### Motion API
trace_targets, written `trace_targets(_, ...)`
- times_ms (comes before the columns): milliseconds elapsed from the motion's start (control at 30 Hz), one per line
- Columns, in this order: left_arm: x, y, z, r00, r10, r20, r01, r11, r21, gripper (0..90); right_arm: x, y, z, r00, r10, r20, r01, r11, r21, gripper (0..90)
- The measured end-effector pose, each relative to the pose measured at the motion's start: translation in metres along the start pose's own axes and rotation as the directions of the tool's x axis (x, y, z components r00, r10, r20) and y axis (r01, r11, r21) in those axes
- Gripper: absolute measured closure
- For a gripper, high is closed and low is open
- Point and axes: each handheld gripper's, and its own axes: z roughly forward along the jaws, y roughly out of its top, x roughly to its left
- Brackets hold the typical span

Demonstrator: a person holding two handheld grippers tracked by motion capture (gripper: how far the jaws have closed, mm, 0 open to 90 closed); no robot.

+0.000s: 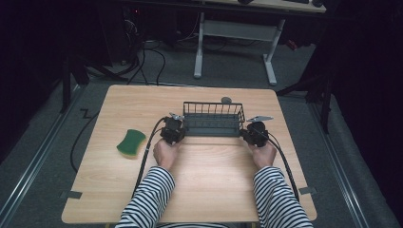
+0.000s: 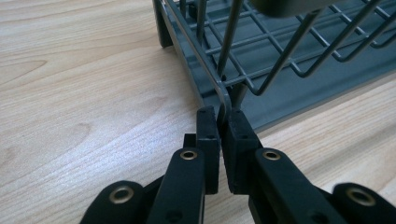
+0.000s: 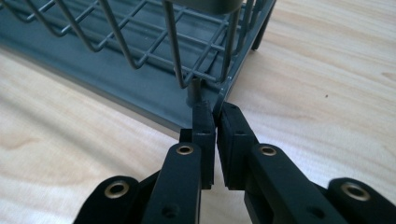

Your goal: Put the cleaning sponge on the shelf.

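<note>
- At the middle of the light wooden desk (image 1: 199,161) stands the dark grey wire dish rack on its grey plastic drip tray (image 1: 213,119), all feet down, a little beyond the person's hands.
- Left hand-held gripper (image 2: 223,122): jaws pressed together on the rack's bottom corner wire at its left end.
- Right hand-held gripper (image 3: 215,117): likewise pinching the bottom corner wire at the right end.
- Judgement: the step in hand appears to be a two-handed lift or shift of the rack. Both grips sit low on thin wire, so the pinch should be kept firm and the two ends raised evenly; uneven lifting may tilt the rack or let the tray part from it.
- Green and yellow oval sponge (image 1: 131,143) lies well apart to the left, clear of the path.
</note>
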Motion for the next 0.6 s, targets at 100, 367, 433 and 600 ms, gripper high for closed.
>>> trace_targets(100, 0.001, -0.001, -0.001, 1.0, 0.0, 0.005, 0.0, 1.0, -0.003, 85.9, 0.004, -0.004, -0.005, 0.9998, -0.019, -0.009, 0.019, 1.0, 0.006, 86.0)
trace_targets(367, 0.0, -0.003, -0.002, 0.9999, 0.009, 0.013, -0.009, 1.0, -0.004, 86.0, 0.014, -0.023, -0.024, 0.9983, -0.039, -0.042, 0.039, 0.999, 0.01, 86.2)
trace_targets(433, 0.0, -0.004, -0.003, 0.9998, 0.009, 0.02, -0.009, 1.0, -0.003, 86.0, 0.017, -0.029, -0.029, 0.9977, -0.04, -0.054, 0.041, 0.999, 0.007, 86.1)
trace_targets(600, 0.001, -0.006, -0.005, 0.9992, 0.012, 0.039, -0.012, 0.9999, 0.0, 86.0, 0.024, -0.041, -0.039, 0.9951, -0.04, -0.091, 0.039, 0.999, -0.002, 86.0)
